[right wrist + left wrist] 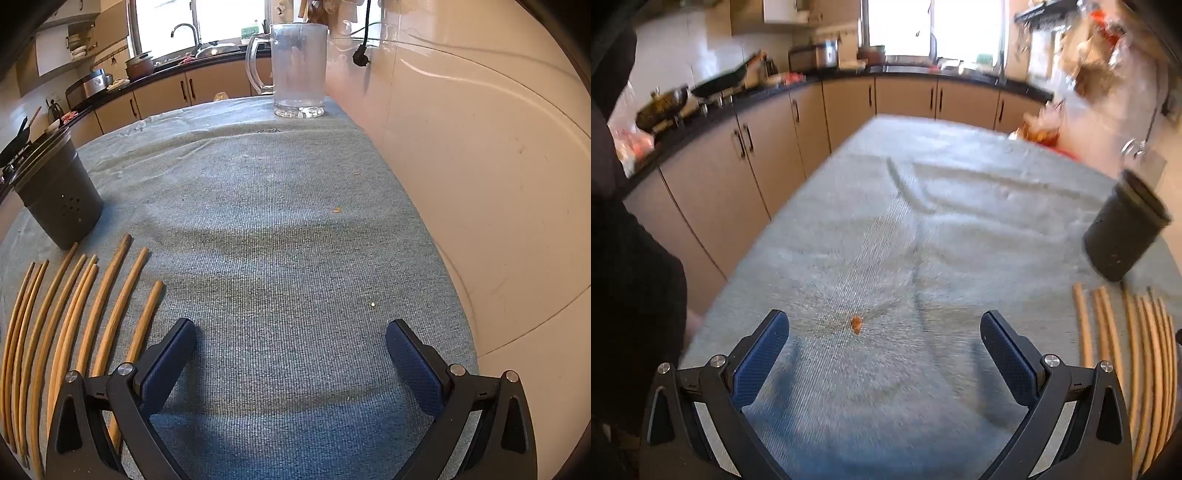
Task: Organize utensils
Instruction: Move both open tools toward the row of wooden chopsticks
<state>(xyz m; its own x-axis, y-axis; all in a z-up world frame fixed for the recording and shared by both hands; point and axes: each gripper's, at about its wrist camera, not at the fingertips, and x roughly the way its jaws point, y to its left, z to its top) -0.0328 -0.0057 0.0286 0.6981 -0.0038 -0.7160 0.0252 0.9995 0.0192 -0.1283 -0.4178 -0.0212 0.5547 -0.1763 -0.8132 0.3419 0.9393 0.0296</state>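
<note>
Both grippers, left [884, 328] & right [291, 336], wide, empty. Right should pinch one chopstick [144, 321] mid-shaft, then drop it upright into holder [59, 192].

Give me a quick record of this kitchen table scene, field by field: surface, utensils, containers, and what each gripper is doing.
surface: table under a blue-grey cloth
utensils: wooden chopsticks lying side by side on the cloth
holder: dark utensil cylinder, upright, just beyond the chopsticks
other container: glass mug, upright at the far end
left gripper: open, holding nothing
right gripper: open, holding nothing
</note>
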